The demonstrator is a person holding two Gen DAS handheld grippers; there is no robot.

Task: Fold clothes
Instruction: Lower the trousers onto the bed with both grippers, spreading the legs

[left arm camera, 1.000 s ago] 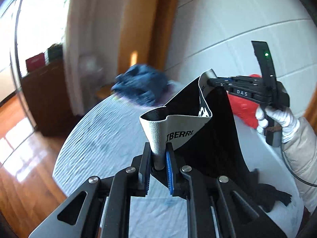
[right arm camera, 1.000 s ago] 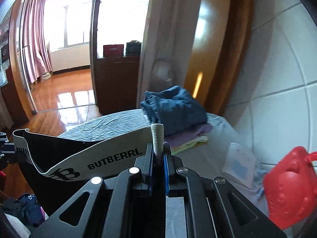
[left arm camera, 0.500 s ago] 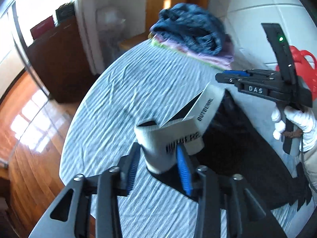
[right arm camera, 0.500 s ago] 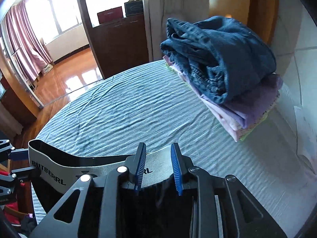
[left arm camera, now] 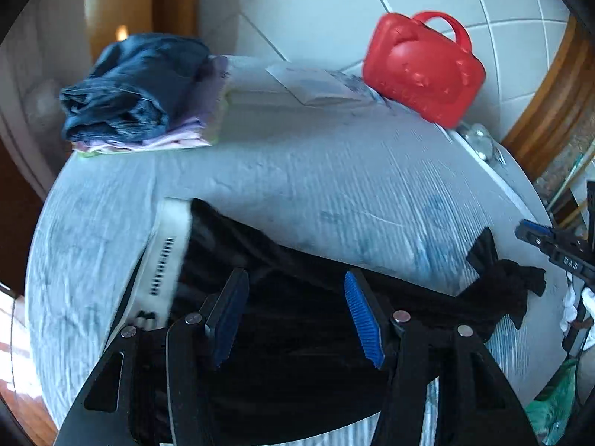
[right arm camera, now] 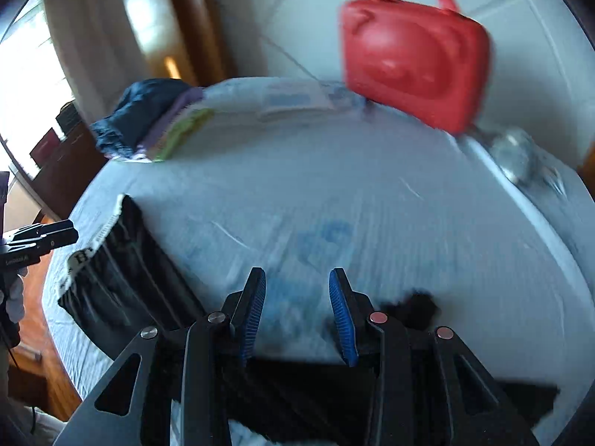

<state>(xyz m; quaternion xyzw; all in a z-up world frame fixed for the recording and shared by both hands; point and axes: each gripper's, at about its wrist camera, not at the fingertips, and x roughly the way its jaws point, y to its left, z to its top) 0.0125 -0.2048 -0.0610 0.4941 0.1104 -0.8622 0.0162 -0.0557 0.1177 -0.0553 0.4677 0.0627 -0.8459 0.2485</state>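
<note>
So the black shorts [left arm camera: 297, 319] are lying flat along the near edge of the desk [left arm camera: 334, 171], waistband [left arm camera: 167, 249] at the left. Both the left gripper [left arm camera: 293, 312] and right gripper [right arm camera: 297, 308] have their jaws opening, nothing pinched. Looks like the lay-flat step; next up is probably grabbing an edge to fold.

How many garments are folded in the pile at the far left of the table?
3 at least: a dark blue garment on top, a lilac one under it, and a light green one at the bottom edge. More thin layers may be hidden between them.
</note>
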